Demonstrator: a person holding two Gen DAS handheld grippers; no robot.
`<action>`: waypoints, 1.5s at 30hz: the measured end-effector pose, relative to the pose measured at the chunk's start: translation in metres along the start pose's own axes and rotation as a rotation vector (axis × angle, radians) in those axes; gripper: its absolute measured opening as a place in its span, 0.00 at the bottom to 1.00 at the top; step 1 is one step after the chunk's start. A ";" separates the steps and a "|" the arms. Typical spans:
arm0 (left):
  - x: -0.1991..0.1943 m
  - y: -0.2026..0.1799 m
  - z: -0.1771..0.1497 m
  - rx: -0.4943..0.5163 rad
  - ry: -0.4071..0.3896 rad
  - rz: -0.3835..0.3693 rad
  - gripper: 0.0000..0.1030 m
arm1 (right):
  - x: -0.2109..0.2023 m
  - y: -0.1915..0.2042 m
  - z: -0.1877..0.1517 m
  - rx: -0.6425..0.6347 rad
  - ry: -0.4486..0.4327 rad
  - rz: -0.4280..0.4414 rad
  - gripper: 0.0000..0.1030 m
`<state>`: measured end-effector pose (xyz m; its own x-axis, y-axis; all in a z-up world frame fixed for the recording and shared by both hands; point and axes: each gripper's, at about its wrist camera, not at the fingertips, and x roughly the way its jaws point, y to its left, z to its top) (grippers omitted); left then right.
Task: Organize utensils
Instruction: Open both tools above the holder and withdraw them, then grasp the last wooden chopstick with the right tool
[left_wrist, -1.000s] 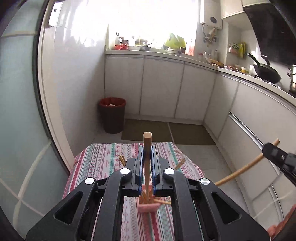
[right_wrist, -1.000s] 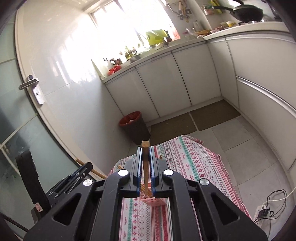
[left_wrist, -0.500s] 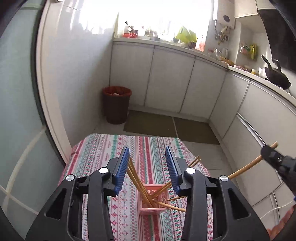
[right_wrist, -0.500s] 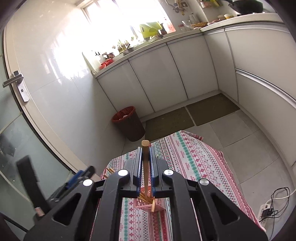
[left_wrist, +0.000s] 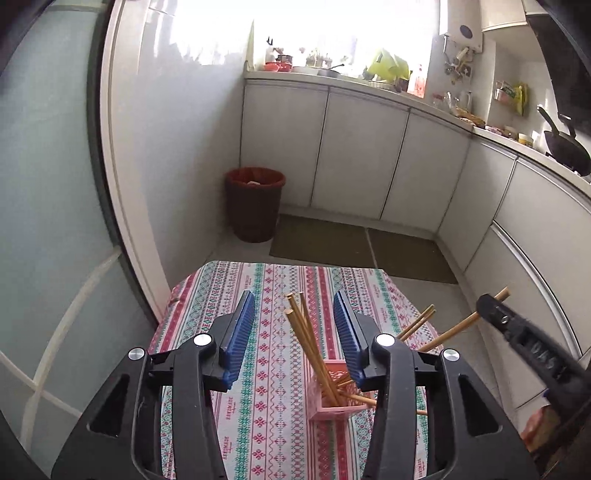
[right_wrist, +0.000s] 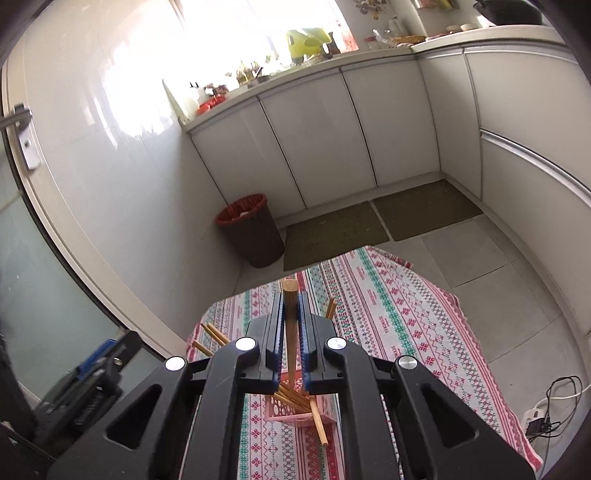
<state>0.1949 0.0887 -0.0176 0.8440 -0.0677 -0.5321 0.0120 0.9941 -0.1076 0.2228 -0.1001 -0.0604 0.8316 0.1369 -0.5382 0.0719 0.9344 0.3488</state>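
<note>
Several chopsticks (left_wrist: 314, 347) lean in the pink basket (left_wrist: 334, 408) on the patterned tablecloth (left_wrist: 266, 295); left gripper (left_wrist: 293, 325) is opening around them untouched, while right gripper (right_wrist: 291, 325), at 3 o'clock, clamps a wooden stick (right_wrist: 290, 317).

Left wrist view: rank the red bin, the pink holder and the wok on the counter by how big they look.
1. Red bin, clearly largest.
2. Pink holder and wok look alike; the holder sits much nearer the camera and is partly hidden, so unranked.
</note>
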 end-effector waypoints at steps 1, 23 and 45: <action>0.000 0.000 0.000 -0.001 0.003 0.000 0.43 | 0.002 0.002 -0.001 -0.009 0.001 -0.001 0.11; -0.047 -0.033 -0.006 0.071 -0.074 0.012 0.76 | -0.086 -0.027 0.001 -0.069 -0.117 -0.206 0.83; -0.053 0.003 -0.039 -0.023 0.045 0.023 0.87 | 0.084 -0.079 -0.092 -0.549 0.421 0.098 0.92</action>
<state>0.1293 0.0921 -0.0223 0.8191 -0.0488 -0.5716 -0.0202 0.9933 -0.1137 0.2360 -0.1318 -0.2039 0.5275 0.2415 -0.8145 -0.3736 0.9270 0.0329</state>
